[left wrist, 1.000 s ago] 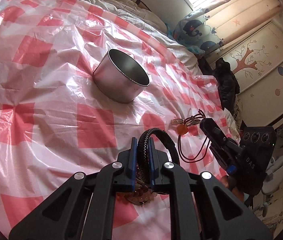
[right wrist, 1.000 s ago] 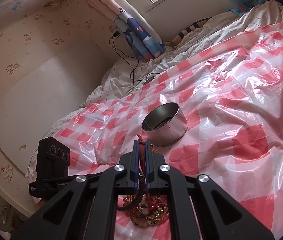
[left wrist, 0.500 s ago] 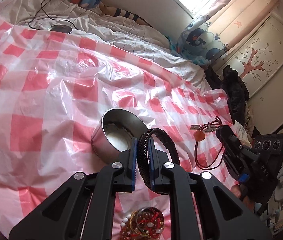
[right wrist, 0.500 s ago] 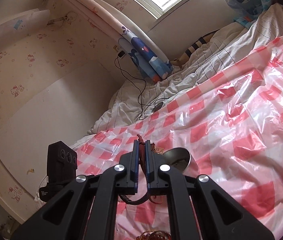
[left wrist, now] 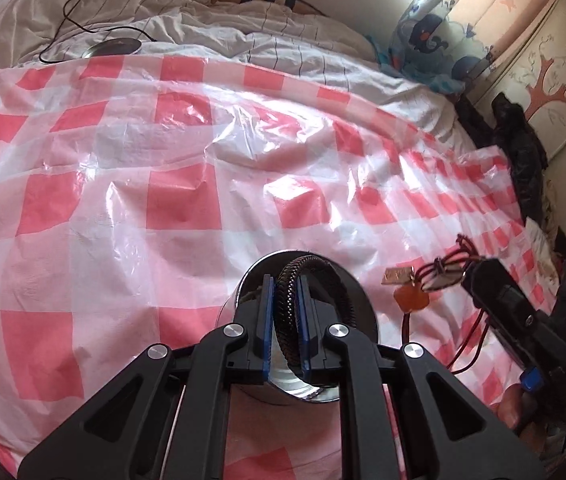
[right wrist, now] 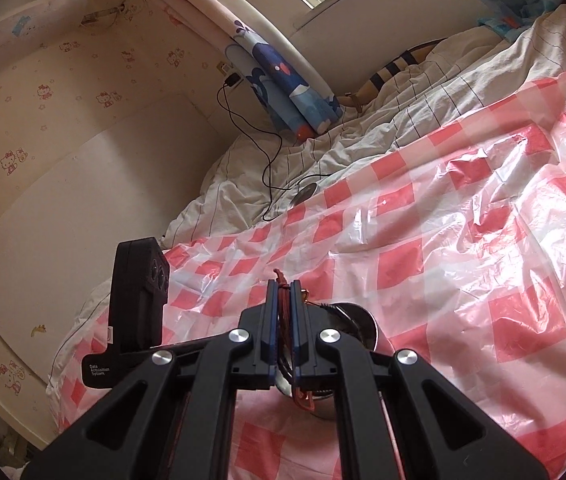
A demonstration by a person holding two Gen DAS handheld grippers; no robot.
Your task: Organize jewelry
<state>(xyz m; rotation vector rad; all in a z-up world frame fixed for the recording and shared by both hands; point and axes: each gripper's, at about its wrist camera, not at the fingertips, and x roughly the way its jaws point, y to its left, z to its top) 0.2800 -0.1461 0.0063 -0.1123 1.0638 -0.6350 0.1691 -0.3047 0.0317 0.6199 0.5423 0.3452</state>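
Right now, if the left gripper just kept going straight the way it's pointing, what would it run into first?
Most likely the metal tin: the left gripper, shut on the braided black bracelet, points down toward its opening. Depth is unclear, so rim or inside is uncertain.

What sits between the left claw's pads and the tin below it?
Only the black braided bracelet, clamped in the left claw. It hangs over the open metal tin with nothing else in between, as the left wrist view shows.
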